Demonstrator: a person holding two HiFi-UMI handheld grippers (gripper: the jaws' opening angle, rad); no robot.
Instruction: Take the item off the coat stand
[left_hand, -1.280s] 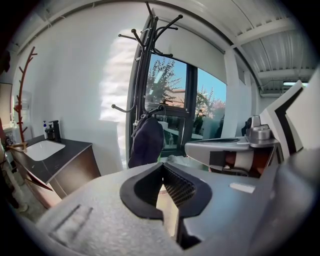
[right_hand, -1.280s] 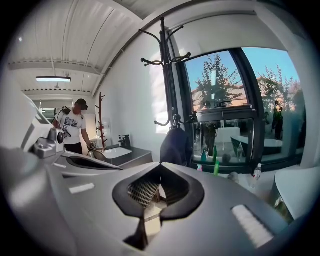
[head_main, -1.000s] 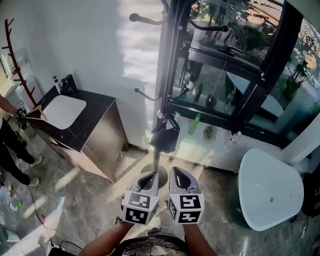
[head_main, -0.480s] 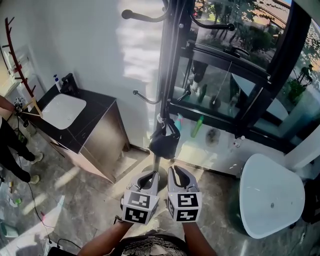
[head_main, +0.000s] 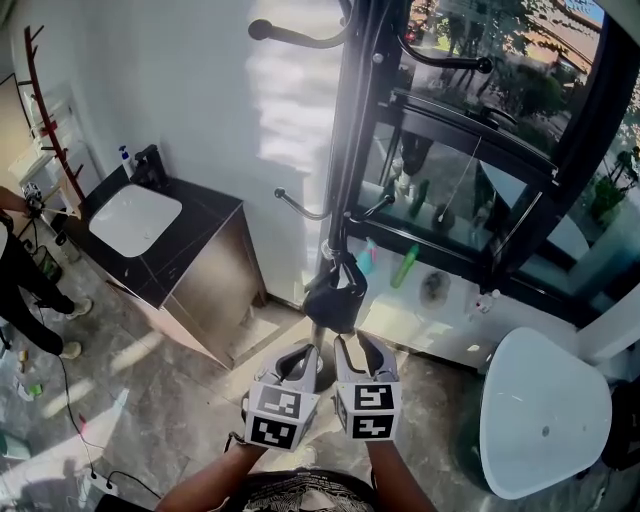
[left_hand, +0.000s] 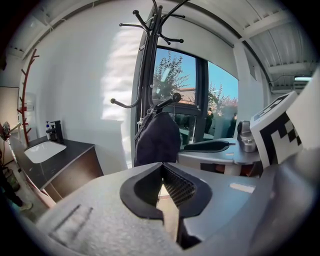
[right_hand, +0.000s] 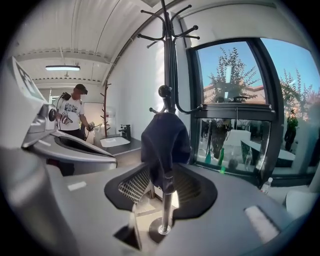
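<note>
A black coat stand (head_main: 345, 150) rises by the window. A dark cloth item (head_main: 335, 297) hangs from one of its low hooks. Both grippers are held side by side just in front of the stand's base. My left gripper (head_main: 303, 352) is shut and holds nothing; in the left gripper view (left_hand: 162, 164) the dark item (left_hand: 157, 137) hangs beyond its tips. My right gripper (head_main: 355, 345) has its jaws opening. In the right gripper view (right_hand: 162, 174) the dark item (right_hand: 165, 137) and the stand's pole (right_hand: 166, 205) show through the gap, ahead of the pads and untouched.
A dark vanity with a white sink (head_main: 135, 218) stands to the left of the stand. A white rounded table (head_main: 545, 410) is at the right. The black-framed window (head_main: 480, 190) has bottles on its sill. A person (head_main: 20, 270) stands at far left by a red coat rack (head_main: 45, 110).
Both grippers have come nearer to the stand, so the dark item now hangs just beyond their tips. The view has tilted slightly.
</note>
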